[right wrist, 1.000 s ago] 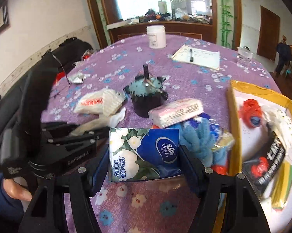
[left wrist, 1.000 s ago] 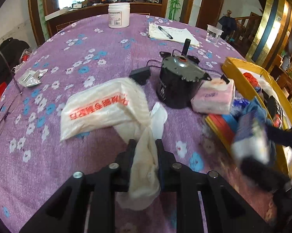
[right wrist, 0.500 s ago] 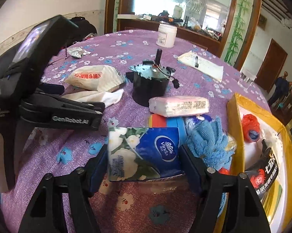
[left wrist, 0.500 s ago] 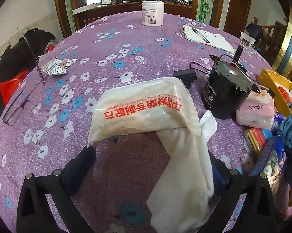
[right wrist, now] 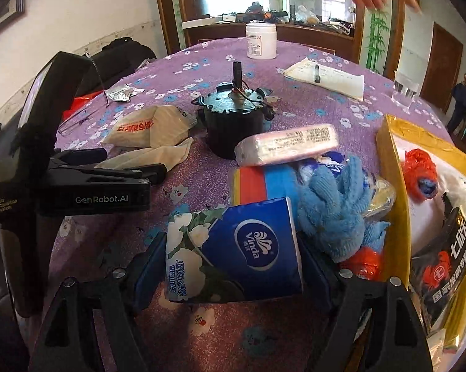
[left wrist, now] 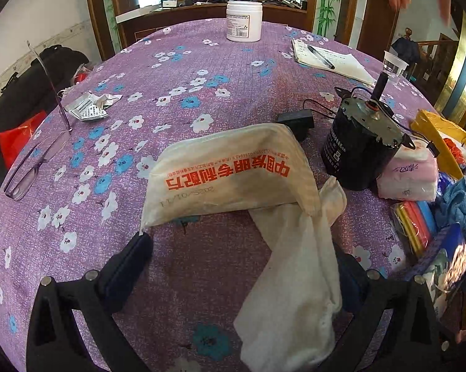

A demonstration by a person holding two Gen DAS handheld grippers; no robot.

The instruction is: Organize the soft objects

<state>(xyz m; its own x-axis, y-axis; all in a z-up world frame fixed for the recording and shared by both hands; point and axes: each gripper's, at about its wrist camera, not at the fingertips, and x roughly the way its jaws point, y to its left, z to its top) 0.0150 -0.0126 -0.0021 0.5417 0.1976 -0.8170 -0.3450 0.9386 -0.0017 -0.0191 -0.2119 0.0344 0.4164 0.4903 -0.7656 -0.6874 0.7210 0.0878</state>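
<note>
Left wrist view first: the left gripper (left wrist: 242, 266) is spread as wide as it goes and grips nothing. One white cloth (left wrist: 298, 276) lies limp on the purple tablecloth (left wrist: 186, 71) between the fingers, leaning toward the right one. One cream bag (left wrist: 230, 176) with red print sits on the cloth's far end. One black motor (left wrist: 360, 145) stands just behind that, with one small black adapter (left wrist: 296, 121) beside it.

Right wrist view: the right gripper (right wrist: 233, 266) is opening, with one blue tissue pack (right wrist: 233, 254) between its fingers; I can't tell if the pads still touch it. Crowded right behind it: one blue glove (right wrist: 335, 210), one pink tissue pack (right wrist: 287, 147) and one striped pack (right wrist: 257, 183). One yellow tray (right wrist: 391, 167) sits to the right. Further back: one white jar (right wrist: 261, 40), one notepad (right wrist: 326, 76) and one clear cup (right wrist: 405, 90).
</note>
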